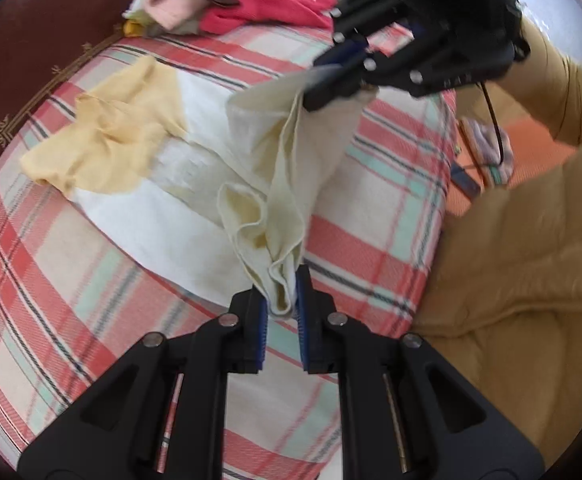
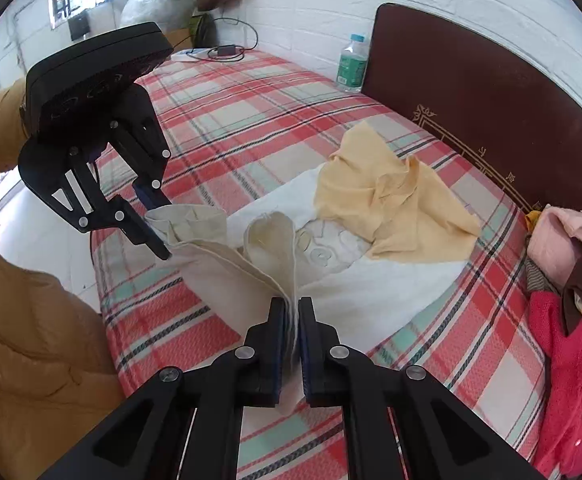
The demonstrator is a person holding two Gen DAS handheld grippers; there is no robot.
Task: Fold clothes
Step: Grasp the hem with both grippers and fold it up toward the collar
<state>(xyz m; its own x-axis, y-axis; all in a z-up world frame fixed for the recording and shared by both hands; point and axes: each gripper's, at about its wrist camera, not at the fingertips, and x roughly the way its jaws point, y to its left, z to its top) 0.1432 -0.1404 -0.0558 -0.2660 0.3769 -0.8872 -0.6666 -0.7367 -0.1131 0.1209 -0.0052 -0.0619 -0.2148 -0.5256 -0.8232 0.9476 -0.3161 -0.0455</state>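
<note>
1. The left gripper [image 1: 283,300] is clamped narrow on a bunched corner of the cream garment [image 1: 287,184], the cloth pinched between its blue pads [image 1: 302,320]; in the right wrist view the same tool [image 2: 159,232] hangs at about 9 o'clock, nipping the garment's hem
2. The right gripper [image 2: 293,320] has its jaws drawn almost together on a folded edge of the same cream garment [image 2: 251,276], layers of fabric squeezed flat between them; from the left wrist view it [image 1: 315,88] sits at 1 o'clock, gripping the cloth's far end
3. The cream garment is lifted at both held ends and sags in folds between the two tools, its lower part trailing onto the bed
4. Beneath it a white cloth [image 2: 387,280] lies spread on the plaid bedsheet [image 2: 251,120], and a yellow garment [image 2: 391,200] rests crumpled on the white cloth, toward 1 o'clock in the right wrist view
5. A heap of clothes, with a red knitted piece [image 2: 563,380] and a pink one [image 2: 559,236], sits at 3 o'clock by the dark headboard [image 2: 471,92]
6. A plastic water bottle [image 2: 353,64] stands upright at 12 o'clock beside the headboard
7. The person's mustard-coloured sleeve [image 2: 23,340] fills the 8 o'clock edge
</note>
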